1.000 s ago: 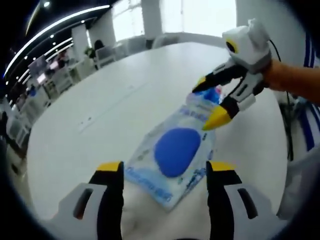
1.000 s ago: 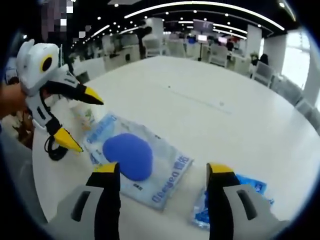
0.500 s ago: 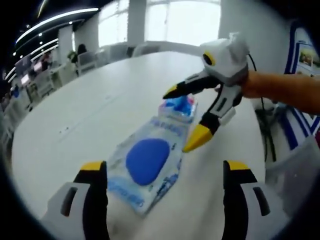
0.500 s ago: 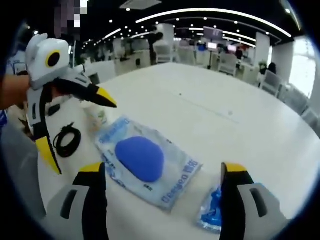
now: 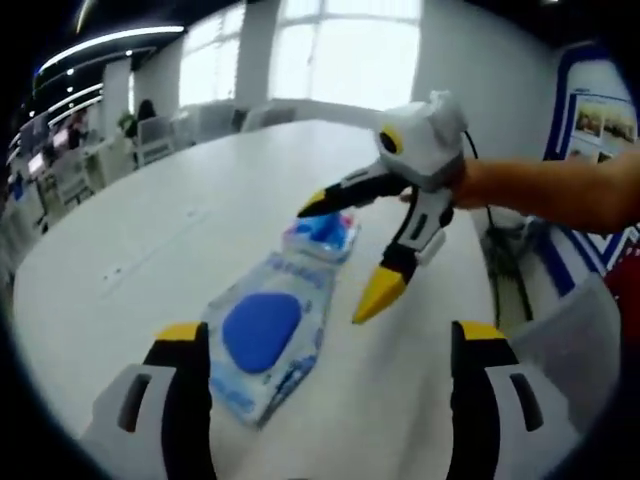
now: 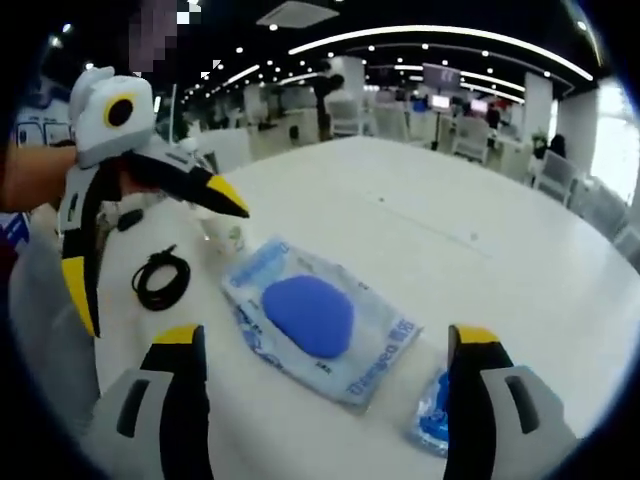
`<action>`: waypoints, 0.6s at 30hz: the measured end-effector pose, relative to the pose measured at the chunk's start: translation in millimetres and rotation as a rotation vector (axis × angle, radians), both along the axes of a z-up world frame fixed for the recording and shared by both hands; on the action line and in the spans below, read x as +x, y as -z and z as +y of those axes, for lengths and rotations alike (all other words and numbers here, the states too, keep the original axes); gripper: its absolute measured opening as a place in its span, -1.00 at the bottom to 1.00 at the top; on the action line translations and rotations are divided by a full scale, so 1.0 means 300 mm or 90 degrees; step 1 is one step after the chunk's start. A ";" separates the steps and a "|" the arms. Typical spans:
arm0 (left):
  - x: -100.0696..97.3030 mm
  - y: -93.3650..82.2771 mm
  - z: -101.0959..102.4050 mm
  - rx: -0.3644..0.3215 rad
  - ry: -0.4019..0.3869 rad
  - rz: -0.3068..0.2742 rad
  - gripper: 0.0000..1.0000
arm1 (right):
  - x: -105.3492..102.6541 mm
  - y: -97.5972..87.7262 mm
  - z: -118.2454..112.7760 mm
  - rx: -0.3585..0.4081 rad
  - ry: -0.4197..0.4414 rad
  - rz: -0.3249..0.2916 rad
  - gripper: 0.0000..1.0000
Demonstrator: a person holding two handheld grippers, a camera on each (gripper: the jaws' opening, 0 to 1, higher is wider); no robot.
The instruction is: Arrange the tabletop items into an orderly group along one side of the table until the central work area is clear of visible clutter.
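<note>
Although both grippers are spread wide and grip nothing, the right gripper (image 5: 340, 260) hangs over the small blue packet (image 5: 325, 232). The clear pouch with the blue pad (image 6: 310, 315) lies flat near the worktop's edge (image 6: 215, 420), one end against that packet. A coiled black cable (image 6: 163, 279) rests just beside it. Judged light, limp and slick; its film would buckle if pushed, so a pinch at a sealed border seems soundest. The left gripper (image 5: 325, 345) stands short of the pouch
</note>
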State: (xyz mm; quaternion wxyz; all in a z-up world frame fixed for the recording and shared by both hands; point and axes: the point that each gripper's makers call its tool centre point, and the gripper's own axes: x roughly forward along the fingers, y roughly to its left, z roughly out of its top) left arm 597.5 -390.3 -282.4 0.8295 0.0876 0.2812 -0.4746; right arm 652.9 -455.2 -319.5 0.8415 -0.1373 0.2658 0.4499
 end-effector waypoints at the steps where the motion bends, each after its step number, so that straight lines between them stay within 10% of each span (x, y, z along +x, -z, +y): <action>1: -0.009 -0.006 0.005 -0.005 0.001 0.000 0.94 | -0.005 -0.001 0.002 0.001 -0.004 0.000 0.99; 18: -0.215 -0.048 0.272 -0.037 -0.066 -0.012 0.89 | -0.237 -0.051 0.070 0.015 -0.089 -0.013 0.99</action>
